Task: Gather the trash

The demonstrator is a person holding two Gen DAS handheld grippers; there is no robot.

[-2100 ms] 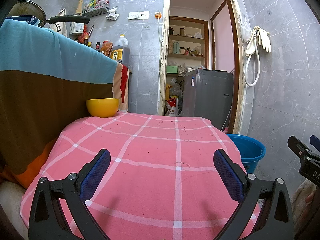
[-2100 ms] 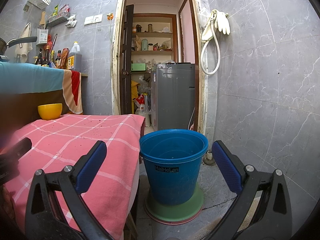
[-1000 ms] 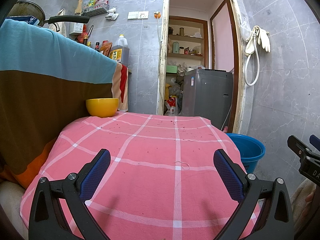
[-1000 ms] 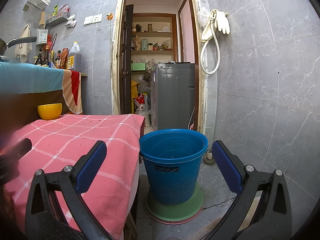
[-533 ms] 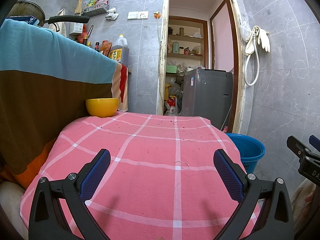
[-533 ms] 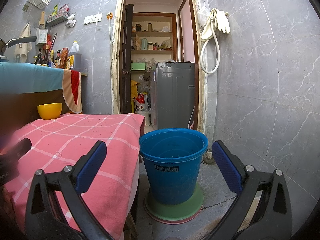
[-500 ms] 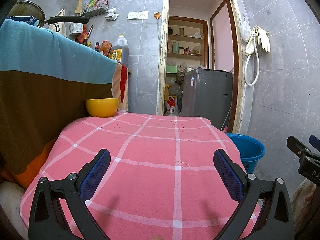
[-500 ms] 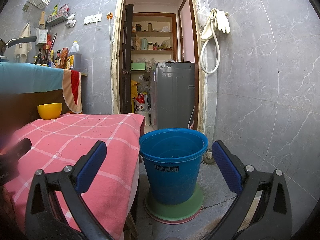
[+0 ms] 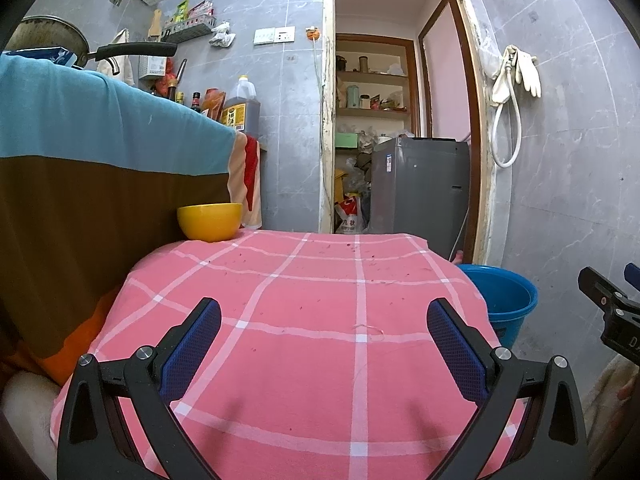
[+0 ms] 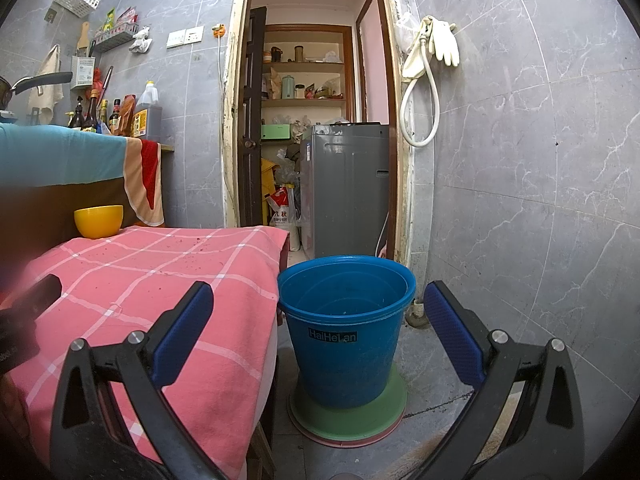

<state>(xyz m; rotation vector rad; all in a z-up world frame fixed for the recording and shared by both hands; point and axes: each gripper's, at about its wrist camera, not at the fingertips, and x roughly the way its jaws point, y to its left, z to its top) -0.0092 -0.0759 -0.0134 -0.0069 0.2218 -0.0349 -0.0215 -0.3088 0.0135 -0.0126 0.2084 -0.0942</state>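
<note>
The one clearly readable label is "HaiHeLan", white letters on a dark strip across the front of the blue bucket [image 10: 346,332], which stands upright on a green mat [image 10: 348,420] on the floor, just beside the right edge of the table covered by a pink checked cloth [image 9: 312,320]. There is one bucket, and its inside looks nearly bare apart from a few pale specks. Scattered over the cloth are many small dark crumbs [image 9: 320,264], too many and too fine to count, thickest toward the far side of the table. One yellow bowl [image 9: 210,222] sits on the table's far left corner, against a teal and brown draped cloth [image 9: 100,168]. Beyond the table, a bag [image 10: 282,210] with red print stands on the floor in the doorway; its characters are too small to read. One large jug of dark liquid [image 9: 240,110] with a yellow label stands behind and above the bowl, its writing also illegible. Beyond the bucket stands one grey washing machine [image 10: 346,188]. The left gripper [image 9: 324,328] hangs over the middle of the table with its two blue-padded fingers spread wide and nothing between them. The right gripper [image 10: 320,312] is held before the bucket, its fingers likewise wide apart and empty, one over the table's edge and the other to the bucket's right.
</note>
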